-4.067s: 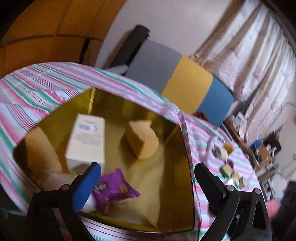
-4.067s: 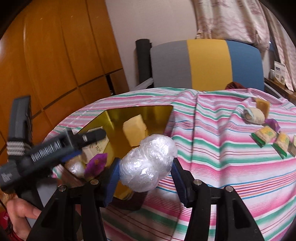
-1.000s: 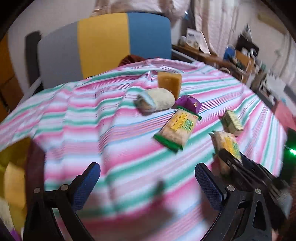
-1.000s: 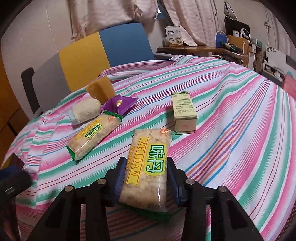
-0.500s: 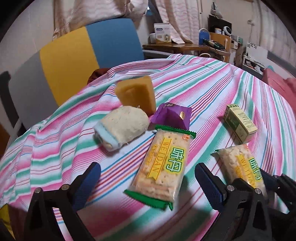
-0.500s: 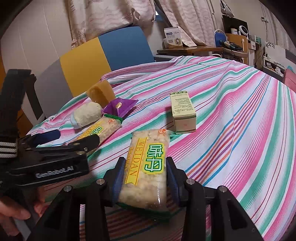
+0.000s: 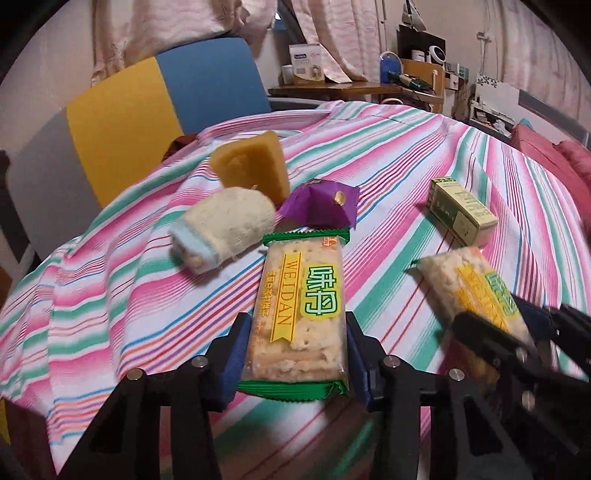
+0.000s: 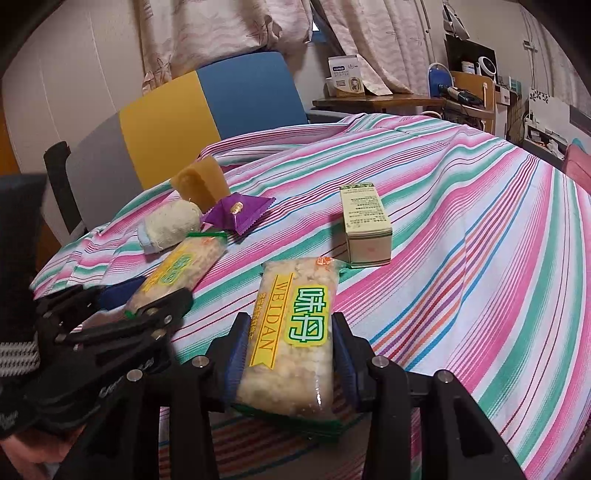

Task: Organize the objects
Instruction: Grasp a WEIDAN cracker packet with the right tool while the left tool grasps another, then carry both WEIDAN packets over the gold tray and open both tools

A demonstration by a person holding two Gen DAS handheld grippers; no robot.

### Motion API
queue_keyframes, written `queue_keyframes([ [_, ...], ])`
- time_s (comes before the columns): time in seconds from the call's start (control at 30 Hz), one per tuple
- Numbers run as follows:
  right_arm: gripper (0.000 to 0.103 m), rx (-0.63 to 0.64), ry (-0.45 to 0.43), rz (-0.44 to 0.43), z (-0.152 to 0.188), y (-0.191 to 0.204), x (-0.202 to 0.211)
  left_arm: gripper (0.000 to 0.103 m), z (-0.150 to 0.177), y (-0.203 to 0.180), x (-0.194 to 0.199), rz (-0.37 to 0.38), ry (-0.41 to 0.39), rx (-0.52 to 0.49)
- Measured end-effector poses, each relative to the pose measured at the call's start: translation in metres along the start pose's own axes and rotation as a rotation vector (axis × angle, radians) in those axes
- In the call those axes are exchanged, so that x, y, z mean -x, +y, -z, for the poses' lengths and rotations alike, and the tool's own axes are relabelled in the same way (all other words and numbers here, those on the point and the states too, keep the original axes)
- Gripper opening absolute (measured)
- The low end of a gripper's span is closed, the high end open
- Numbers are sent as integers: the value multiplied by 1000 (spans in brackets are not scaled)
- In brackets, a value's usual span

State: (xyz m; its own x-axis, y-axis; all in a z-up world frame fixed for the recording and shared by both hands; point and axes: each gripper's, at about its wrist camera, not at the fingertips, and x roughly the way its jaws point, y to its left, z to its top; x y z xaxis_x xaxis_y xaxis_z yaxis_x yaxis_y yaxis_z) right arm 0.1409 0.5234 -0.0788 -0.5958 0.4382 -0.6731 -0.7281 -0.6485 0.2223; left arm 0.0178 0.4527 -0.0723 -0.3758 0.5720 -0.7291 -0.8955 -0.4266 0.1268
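Observation:
My left gripper (image 7: 297, 350) is shut on a green-edged WEIDAN cracker pack (image 7: 301, 295) lying on the striped tablecloth (image 7: 388, 166). My right gripper (image 8: 290, 365) is shut on a second WEIDAN cracker pack (image 8: 291, 332). Each gripper shows in the other's view: the right gripper (image 7: 517, 332) at the right, the left gripper (image 8: 122, 306) at the left. Beyond lie a white rolled cloth (image 7: 225, 227), a purple wrapped candy (image 7: 319, 203), a yellow sponge block (image 7: 251, 166) and a small green-and-cream box (image 7: 461, 212).
A chair with grey, yellow and blue back panels (image 7: 166, 96) stands behind the table. A cluttered desk (image 7: 369, 85) and curtains (image 8: 229, 33) are at the back right. The tablecloth (image 8: 480, 221) drops away at the right edge.
My left gripper has moved forward over the cracker pack and closed on it. My right gripper keeps its hold on the other pack. Earlier both were at the gold tray.

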Motion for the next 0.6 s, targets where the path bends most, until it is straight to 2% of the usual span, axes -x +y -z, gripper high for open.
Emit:
queue_keyframes([
  [0.2, 43, 12, 0, 15, 0, 2, 0, 47, 28, 6, 25, -67, -35, 38],
  [0.6, 43, 36, -2, 60, 0, 7, 2, 47, 61, 16, 56, -29, -59, 158],
])
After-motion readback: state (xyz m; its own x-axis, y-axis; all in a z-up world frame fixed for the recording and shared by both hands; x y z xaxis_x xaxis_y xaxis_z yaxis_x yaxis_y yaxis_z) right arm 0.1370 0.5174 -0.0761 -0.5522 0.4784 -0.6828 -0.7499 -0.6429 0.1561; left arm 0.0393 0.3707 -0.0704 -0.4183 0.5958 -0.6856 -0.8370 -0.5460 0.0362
